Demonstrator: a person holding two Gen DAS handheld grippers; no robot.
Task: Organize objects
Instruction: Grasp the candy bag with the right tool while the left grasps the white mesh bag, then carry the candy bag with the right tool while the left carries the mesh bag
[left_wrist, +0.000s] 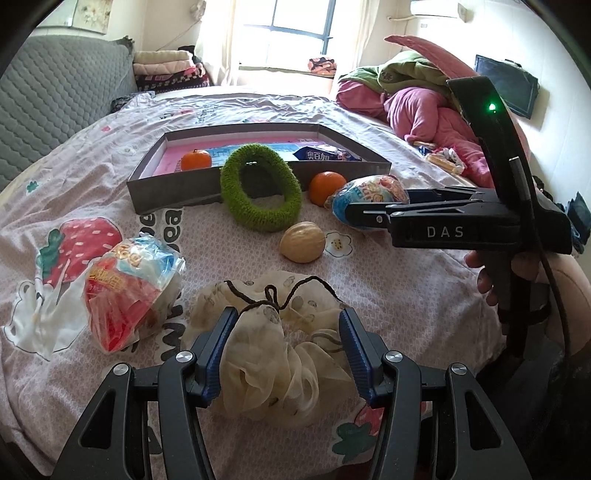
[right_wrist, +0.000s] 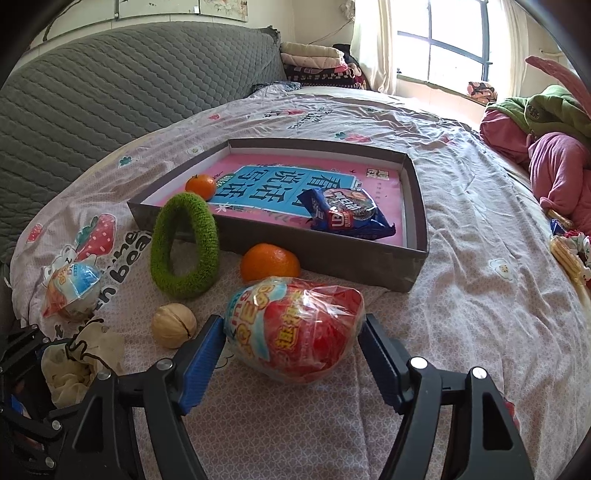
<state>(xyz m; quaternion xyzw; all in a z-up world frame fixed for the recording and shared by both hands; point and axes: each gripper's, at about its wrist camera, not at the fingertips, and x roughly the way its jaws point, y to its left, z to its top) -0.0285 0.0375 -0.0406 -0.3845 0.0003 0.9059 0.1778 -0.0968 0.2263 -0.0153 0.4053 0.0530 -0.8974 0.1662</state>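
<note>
Daylight from the window falls across a bed whose pale pink sheet (left_wrist: 388, 280) is printed with strawberries, flowers and lettering, a quilted grey headboard (right_wrist: 110, 96) behind it. On the sheet lies a shallow grey cardboard box (right_wrist: 332, 254) lined with a pink and blue printed sheet; inside sit a blue cookie packet (right_wrist: 347, 216) and a small tangerine (right_wrist: 201, 186). A fuzzy green knitted ring (right_wrist: 184, 247) leans on the box's near wall, beside a second tangerine (right_wrist: 269, 262).

Nearer, the right gripper (right_wrist: 293, 345) stands spread around a crinkly red and blue plastic-wrapped snack (right_wrist: 295, 328), its ribbed blue pads just beside the wrapper; I cannot tell whether they touch. A matching wrapped snack (left_wrist: 133, 295) lies well apart at the left.

Gauzy and cream, a drawstring pouch (left_wrist: 273, 354) with a dark cord lies bunched between the left gripper's (left_wrist: 284, 349) fingers; the left pad touches it, the right stands clear. A smooth walnut (left_wrist: 303, 242) rests between them all. Both gripper bodies are cut off below.
</note>
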